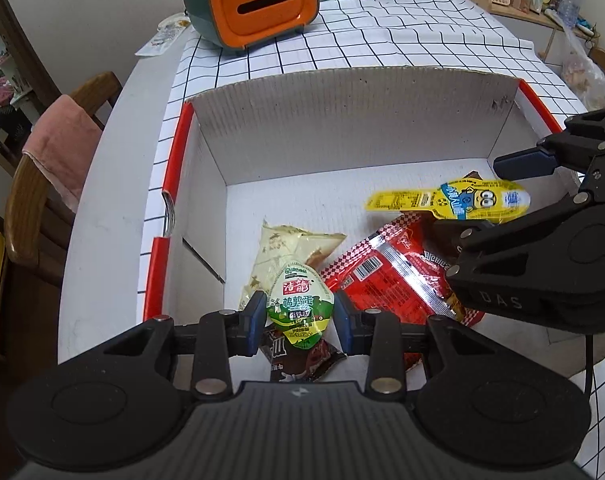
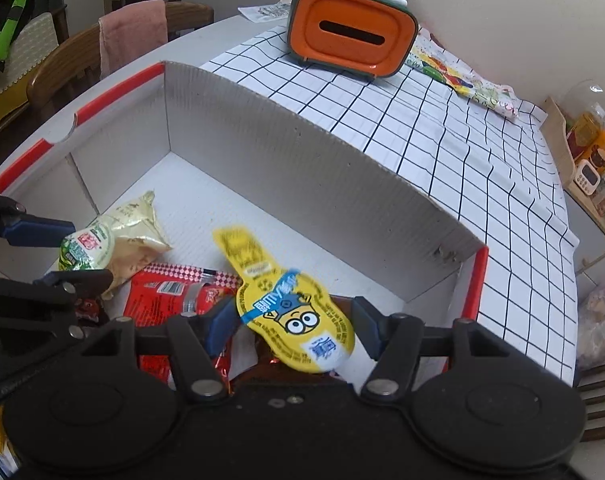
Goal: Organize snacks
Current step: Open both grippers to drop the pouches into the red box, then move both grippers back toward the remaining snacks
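A white cardboard box (image 1: 342, 128) with red edges lies open on the checked cloth. My left gripper (image 1: 300, 308) is low inside it, shut on a green-and-white egg snack packet (image 1: 300, 296) that hangs upright between the blue pads. Under it lie a cream packet (image 1: 278, 252), a red packet (image 1: 386, 276) and a brown one (image 1: 302, 360). My right gripper (image 2: 292, 316) is shut on a yellow cartoon-face packet (image 2: 262, 268) over the box's right half. In the right wrist view the left gripper (image 2: 88, 250) and the egg packet (image 2: 84, 248) show at the left.
An orange-fronted green tissue box (image 1: 262, 0) stands on the cloth beyond the cardboard box. A wooden chair with a pink towel (image 1: 58, 148) is at the table's left edge. A shelf of jars (image 2: 590, 148) sits far right, and a clear bag (image 1: 586, 80) lies by the table's right edge.
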{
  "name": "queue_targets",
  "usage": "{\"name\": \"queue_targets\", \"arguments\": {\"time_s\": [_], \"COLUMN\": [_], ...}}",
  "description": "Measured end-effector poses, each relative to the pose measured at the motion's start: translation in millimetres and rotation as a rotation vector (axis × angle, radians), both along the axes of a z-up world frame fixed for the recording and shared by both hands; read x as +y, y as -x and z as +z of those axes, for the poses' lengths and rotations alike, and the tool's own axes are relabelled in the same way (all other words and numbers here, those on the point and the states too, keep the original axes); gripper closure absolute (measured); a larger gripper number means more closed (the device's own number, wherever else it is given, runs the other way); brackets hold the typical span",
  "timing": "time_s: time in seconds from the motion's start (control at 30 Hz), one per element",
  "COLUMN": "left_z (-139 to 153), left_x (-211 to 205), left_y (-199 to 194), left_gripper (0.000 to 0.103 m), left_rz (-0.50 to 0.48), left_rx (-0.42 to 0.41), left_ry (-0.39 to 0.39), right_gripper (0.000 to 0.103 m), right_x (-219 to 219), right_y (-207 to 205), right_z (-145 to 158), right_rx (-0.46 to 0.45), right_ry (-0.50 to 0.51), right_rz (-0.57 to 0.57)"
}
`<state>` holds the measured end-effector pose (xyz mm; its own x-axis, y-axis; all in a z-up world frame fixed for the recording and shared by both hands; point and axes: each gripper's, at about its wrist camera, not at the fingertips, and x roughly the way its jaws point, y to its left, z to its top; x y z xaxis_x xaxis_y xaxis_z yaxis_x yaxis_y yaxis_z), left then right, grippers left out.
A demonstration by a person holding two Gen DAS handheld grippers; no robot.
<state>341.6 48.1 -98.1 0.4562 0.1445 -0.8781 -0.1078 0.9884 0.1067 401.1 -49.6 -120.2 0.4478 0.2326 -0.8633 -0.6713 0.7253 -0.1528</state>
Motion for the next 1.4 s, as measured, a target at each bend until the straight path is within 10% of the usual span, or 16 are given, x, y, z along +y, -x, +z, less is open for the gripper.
{"name": "queue_targets", "arguments": {"time_s": [1.4], "left_z": [89.2], "left_x": [1.2], "left_y": [121.0], "left_gripper": [0.026], "left_rz": [-0.048], "left_rx": [-0.253], "left_ry": [0.068], "right_gripper": [0.003], "right_x": [-76.9], "right_y": [123.2], "right_z": [98.5], "right_rx": [-0.038], "right_ry": [-0.393], "right_rz": [-0.081]}}
